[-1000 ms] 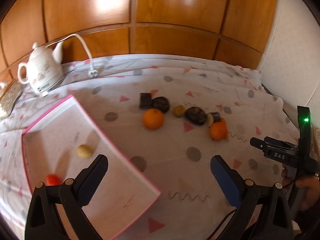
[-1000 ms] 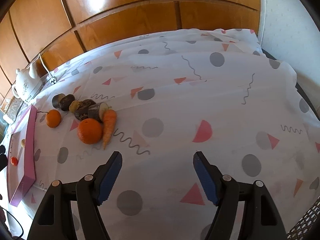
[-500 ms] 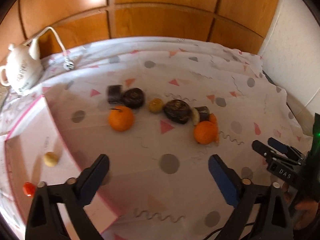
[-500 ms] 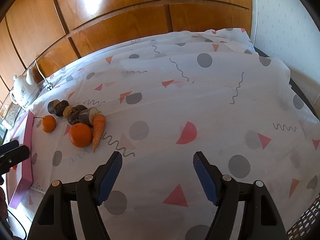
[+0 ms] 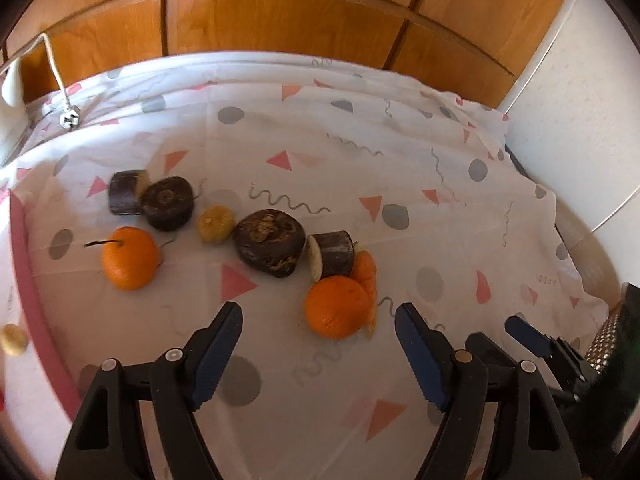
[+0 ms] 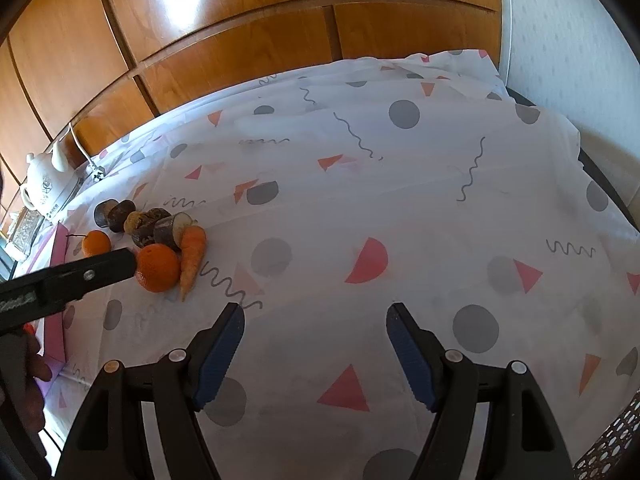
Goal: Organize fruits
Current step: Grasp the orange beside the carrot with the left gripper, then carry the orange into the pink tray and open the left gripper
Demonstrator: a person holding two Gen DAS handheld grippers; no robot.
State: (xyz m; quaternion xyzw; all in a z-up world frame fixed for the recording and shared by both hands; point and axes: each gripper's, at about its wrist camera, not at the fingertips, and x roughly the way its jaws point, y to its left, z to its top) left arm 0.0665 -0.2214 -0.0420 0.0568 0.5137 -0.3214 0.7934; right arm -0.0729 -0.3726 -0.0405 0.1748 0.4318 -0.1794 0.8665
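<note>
Kettle (image 5: 10,84) cut by left edge

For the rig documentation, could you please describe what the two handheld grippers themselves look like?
Both match: the left gripper and the right gripper have black plastic bodies with triangular cut-outs, round silver rivets at the joints, and two fingers faced with ribbed dark-blue pads. No cables or sleeves show.

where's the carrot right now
The orange carrot lies on the patterned tablecloth at the right end of the food row in the left wrist view, touching the large round orange and beside the cut dark purple eggplant piece.
</note>
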